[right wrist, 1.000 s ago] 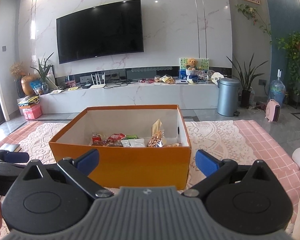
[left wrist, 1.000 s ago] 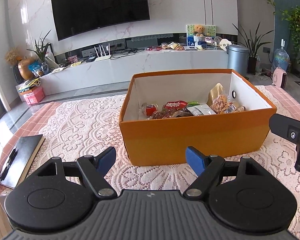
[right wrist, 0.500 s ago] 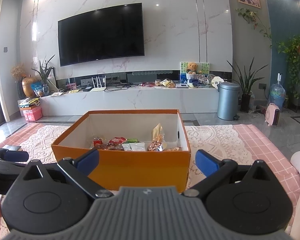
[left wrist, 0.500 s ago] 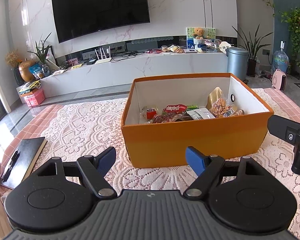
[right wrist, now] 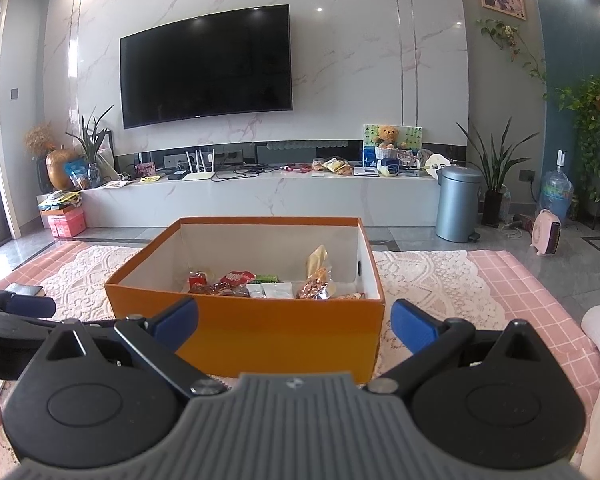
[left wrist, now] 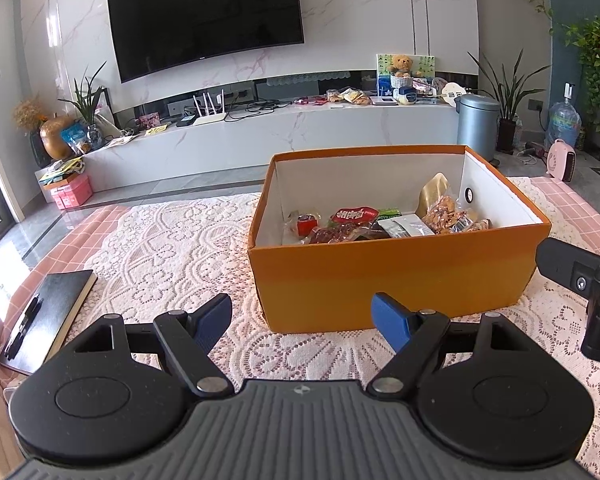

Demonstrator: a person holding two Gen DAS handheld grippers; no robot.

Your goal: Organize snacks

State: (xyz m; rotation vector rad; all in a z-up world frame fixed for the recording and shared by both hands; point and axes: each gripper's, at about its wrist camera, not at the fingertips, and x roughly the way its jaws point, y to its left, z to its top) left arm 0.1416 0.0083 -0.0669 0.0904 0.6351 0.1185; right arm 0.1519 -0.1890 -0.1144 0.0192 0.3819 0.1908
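Note:
An orange cardboard box (left wrist: 396, 280) with a white inside stands on a lace-covered table; it also shows in the right wrist view (right wrist: 280, 332). Several snack packets (left wrist: 380, 222) lie on its floor, among them a red packet (left wrist: 354, 214) and a clear bag of nuts (left wrist: 444, 216); the packets also show in the right wrist view (right wrist: 268, 284). My left gripper (left wrist: 302, 320) is open and empty, a little short of the box's near left corner. My right gripper (right wrist: 294, 324) is open and empty, just before the box's near wall.
A black notebook with a pen (left wrist: 46, 320) lies at the table's left edge. The lace cloth (left wrist: 172, 248) covers a pink checked tablecloth. Beyond the table are a TV bench (left wrist: 260, 136), a grey bin (left wrist: 478, 124) and a pink heater (left wrist: 562, 160).
Both grippers have drawn back and risen slightly from the box, which sits lower and farther in both views. Both stay open and empty.

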